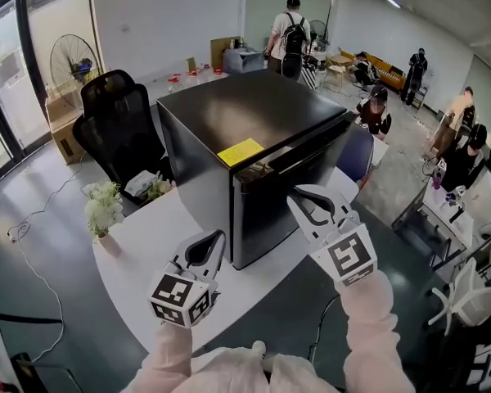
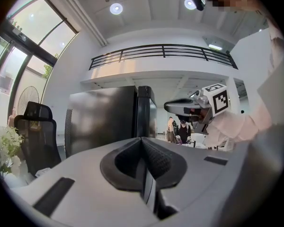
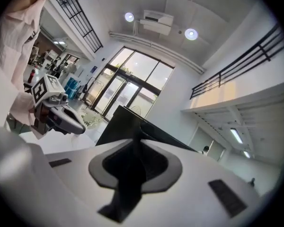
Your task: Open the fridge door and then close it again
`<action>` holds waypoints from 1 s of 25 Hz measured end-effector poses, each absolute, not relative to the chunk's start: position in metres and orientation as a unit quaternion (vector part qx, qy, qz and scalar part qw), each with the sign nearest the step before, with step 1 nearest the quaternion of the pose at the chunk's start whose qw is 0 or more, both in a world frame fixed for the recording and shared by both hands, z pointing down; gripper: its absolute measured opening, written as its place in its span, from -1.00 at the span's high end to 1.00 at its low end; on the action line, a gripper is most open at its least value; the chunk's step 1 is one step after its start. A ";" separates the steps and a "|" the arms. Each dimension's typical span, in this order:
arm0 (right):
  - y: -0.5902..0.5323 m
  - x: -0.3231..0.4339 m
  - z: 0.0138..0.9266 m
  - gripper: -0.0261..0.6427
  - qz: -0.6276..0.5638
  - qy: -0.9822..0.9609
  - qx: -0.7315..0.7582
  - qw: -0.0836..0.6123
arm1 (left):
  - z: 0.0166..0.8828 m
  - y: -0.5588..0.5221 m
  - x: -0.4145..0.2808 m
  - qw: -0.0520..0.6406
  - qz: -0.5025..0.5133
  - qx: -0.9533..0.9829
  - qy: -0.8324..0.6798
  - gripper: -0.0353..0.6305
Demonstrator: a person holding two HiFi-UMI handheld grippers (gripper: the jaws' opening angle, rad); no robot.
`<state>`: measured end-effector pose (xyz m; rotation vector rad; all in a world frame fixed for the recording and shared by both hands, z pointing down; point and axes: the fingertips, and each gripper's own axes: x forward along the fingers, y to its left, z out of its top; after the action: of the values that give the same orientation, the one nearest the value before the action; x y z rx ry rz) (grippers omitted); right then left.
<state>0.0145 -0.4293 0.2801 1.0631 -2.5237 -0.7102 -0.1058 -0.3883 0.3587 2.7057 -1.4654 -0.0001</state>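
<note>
1. Table (image 1: 147, 244): white, round-edged. It carries the appliance at working height in front of the person, with bare top left near the edge where the grippers hover.

2. Fridge (image 1: 229, 113): the task's thing, a compact black unit standing upright on the table in the middle of the head view. One corner is turned towards the person, which probably puts the door's free edge within reach of the right side.

3. Fridge door (image 1: 266, 219): the dark face to the right of the near corner, with a recessed strip along its top edge. It lies against the body or very nearly so; whether it is fully seated cannot be told.

4. Office chair (image 1: 119, 129): black, behind the table to the left. It stands apart from the fridge and out of the door's swing.

5. Flowers (image 1: 104, 207): a small white bunch on the table's left edge, well apart from the work.

6. Right gripper (image 1: 297, 195): held level, with its tips just beside the door face near the top strip.
   - Its own view shows the jaws slightly parted with nothing between them, so it is released and grasps no handle.
   - The position suits either reaching for the door edge or having just let it go; which one is not evident.

7. Left gripper (image 1: 219, 237): held low over the table, in front of the fridge's near corner and apart from it.
   - The jaws are pressed together on nothing.
   - It is likely parked clear so the door can move.

8. Yellow sticker (image 1: 240, 151): lies flat on the fridge top by the near corner. Its print is not legible.
</note>
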 end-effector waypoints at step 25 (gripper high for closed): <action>-0.458 -0.017 0.292 0.52 -0.446 -0.731 0.139 0.498 | 0.340 -0.410 -0.103 -0.005 0.033 0.868 -0.495 0.86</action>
<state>-0.0171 -0.4579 0.2915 0.3363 -1.7688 -1.0794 -0.1034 -0.4101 0.3396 2.7362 -1.5593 0.1048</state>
